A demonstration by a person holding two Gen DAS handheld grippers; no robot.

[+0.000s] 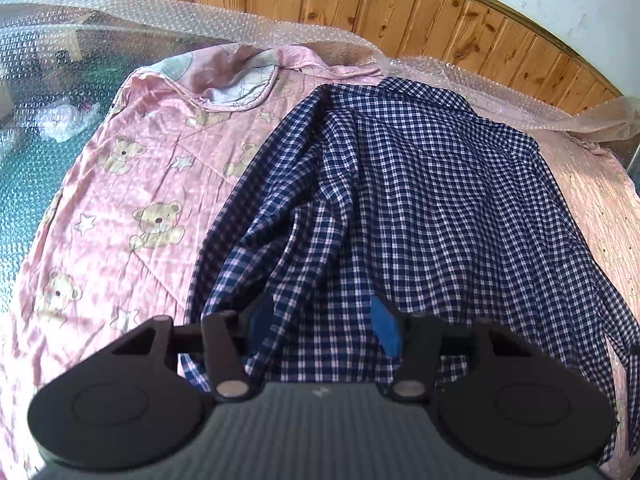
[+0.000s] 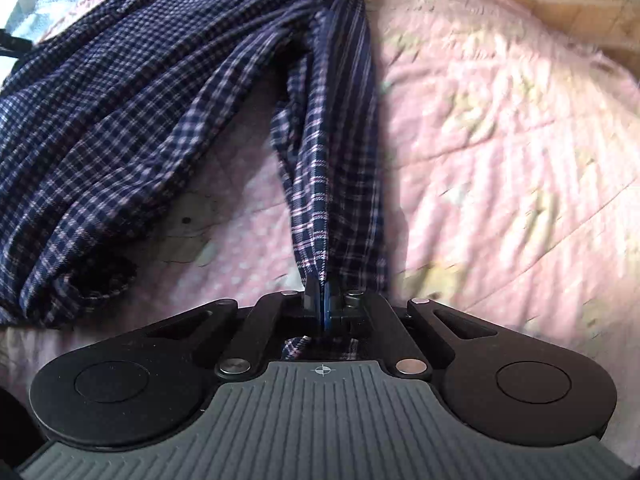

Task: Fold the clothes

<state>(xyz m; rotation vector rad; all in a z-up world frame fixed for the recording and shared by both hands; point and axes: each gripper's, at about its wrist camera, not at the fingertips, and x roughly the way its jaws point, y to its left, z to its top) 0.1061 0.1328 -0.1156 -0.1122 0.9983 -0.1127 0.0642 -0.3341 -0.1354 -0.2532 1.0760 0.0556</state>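
A navy and white checked shirt (image 1: 420, 184) lies spread on a pink quilt, collar end toward the far wall. My left gripper (image 1: 322, 326) is open at the shirt's near edge, and the cloth runs between its blue pads (image 1: 386, 330), which stand wide apart. In the right wrist view the shirt (image 2: 120, 120) is bunched at the left. A long strip of it (image 2: 332, 200), a sleeve or front edge, stretches taut from the pile to my right gripper (image 2: 322, 304), which is shut on that strip.
The pink quilt (image 1: 132, 208) with teddy bears and stars covers the surface, also seen as the quilt (image 2: 500, 160) to the right. Bubble wrap (image 1: 40, 80) lies along the left and back. A wood-panelled wall (image 1: 400, 4) rises behind.
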